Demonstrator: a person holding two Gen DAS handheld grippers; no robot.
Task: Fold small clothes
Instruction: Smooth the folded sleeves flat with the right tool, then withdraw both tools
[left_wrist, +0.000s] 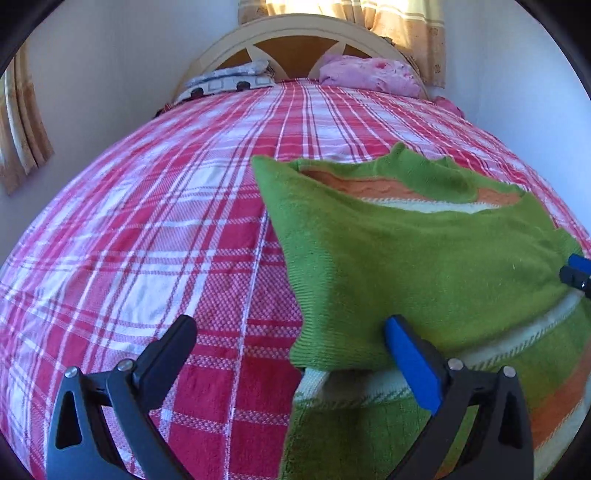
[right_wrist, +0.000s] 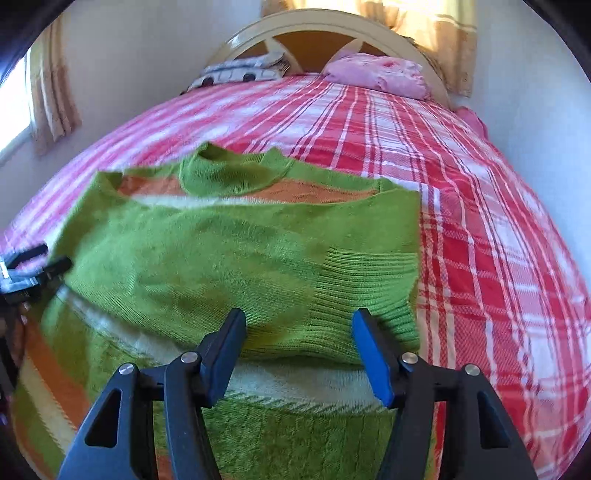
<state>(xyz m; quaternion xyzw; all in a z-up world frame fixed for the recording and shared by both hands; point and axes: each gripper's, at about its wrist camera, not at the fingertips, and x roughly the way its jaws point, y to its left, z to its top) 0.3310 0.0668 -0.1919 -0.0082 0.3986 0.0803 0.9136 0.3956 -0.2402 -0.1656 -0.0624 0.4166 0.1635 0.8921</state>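
Left hand-held gripper open | right hand-held gripper open | sweater underside hidden

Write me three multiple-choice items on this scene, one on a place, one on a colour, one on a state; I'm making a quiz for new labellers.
1. Where does the green knitted sweater with orange and white stripes lie?
A. On the red and white checked bedspread
B. On a wooden chair
C. On the floor

2. What colour is the crumpled cloth by the arched cream headboard?
A. Black
B. Pink
C. Yellow

3. How does the right claw stand?
A. Shut on the sweater
B. Out of view
C. Open at the sweater's ribbed hem

Key:
1 A, checks show all around the sweater.
2 B, it is plainly pink in both views.
3 C, its fingers stand apart with the hem between them, nothing pinched.
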